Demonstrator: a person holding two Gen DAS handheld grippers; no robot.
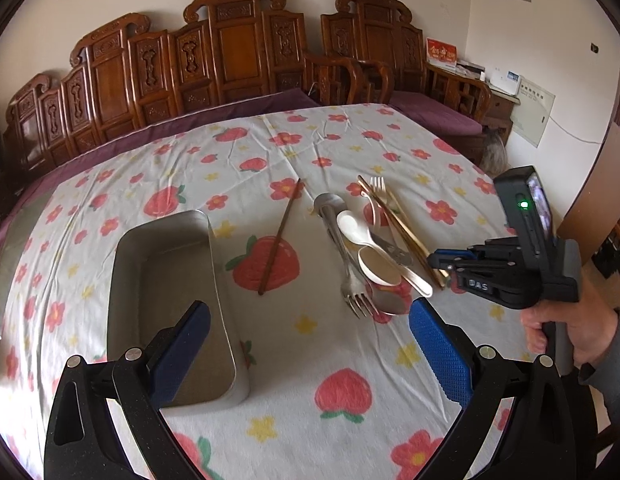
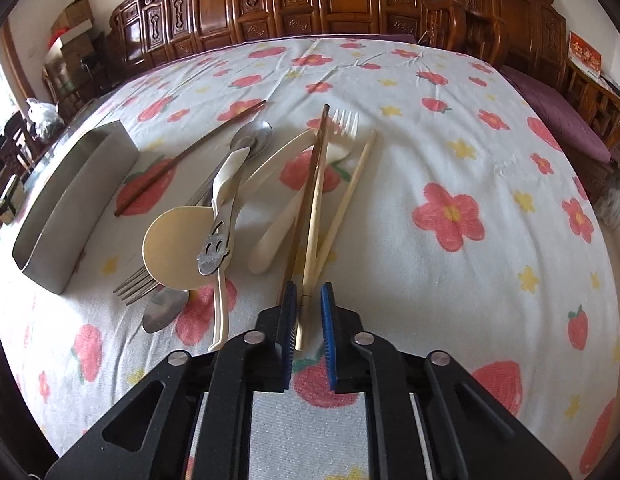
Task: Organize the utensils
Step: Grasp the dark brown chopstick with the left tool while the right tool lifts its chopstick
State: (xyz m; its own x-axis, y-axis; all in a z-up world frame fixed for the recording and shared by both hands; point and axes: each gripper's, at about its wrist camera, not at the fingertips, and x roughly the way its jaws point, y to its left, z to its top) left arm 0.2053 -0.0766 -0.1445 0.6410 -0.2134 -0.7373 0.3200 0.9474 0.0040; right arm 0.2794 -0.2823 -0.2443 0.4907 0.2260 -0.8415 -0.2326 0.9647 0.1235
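On the flowered tablecloth (image 1: 310, 364) a metal tray (image 1: 166, 280) sits at the left, holding nothing. To its right one dark wooden chopstick (image 1: 279, 240) lies alone. Further right is the pile: two metal forks (image 1: 350, 280), two metal spoons (image 2: 252, 136), one white plastic fork (image 2: 346, 124), three cream plastic spoons (image 2: 178, 248) and three pale chopsticks (image 2: 316, 200). The right gripper (image 2: 308, 292) has its blue pads nearly together at the near ends of those chopsticks, one stick lying between them; whether they pinch it cannot be told. The left gripper (image 1: 310, 312) hangs wide apart above the tray's near end, holding nothing.
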